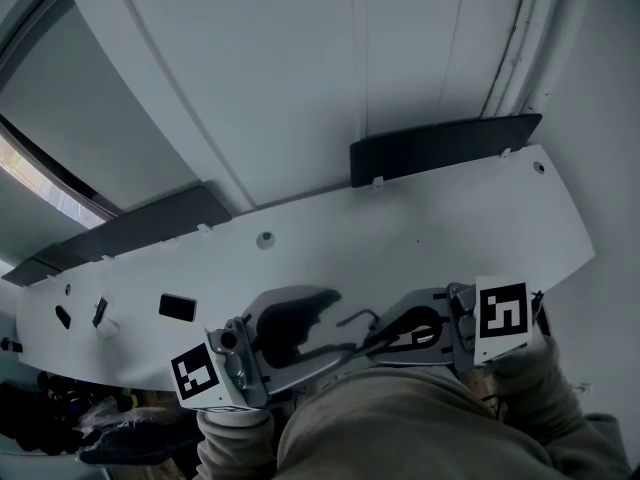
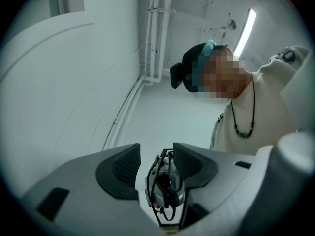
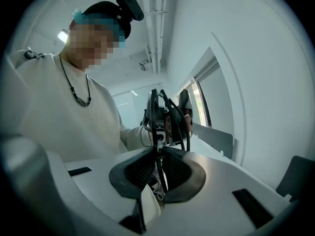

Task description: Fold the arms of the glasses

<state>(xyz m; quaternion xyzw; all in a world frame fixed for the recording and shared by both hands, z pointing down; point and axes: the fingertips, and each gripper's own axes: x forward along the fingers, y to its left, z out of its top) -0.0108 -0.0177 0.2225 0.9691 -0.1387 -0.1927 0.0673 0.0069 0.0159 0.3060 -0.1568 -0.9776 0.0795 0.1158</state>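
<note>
The black thin-rimmed glasses hang in the air in front of my chest, between the two grippers. My right gripper is shut on them: in the right gripper view its pads pinch a thin black part of the frame, and the glasses rise edge-on beyond my right gripper. My left gripper faces it from the left. In the left gripper view the glasses stand edge-on inside the gap of my left gripper, closer to the right pad; the jaws stand wide and open.
Below the grippers runs a long white table with a dark panel behind its far edge. A small black block and other small dark items lie at its left end. My cream-sleeved arms and torso fill the near side.
</note>
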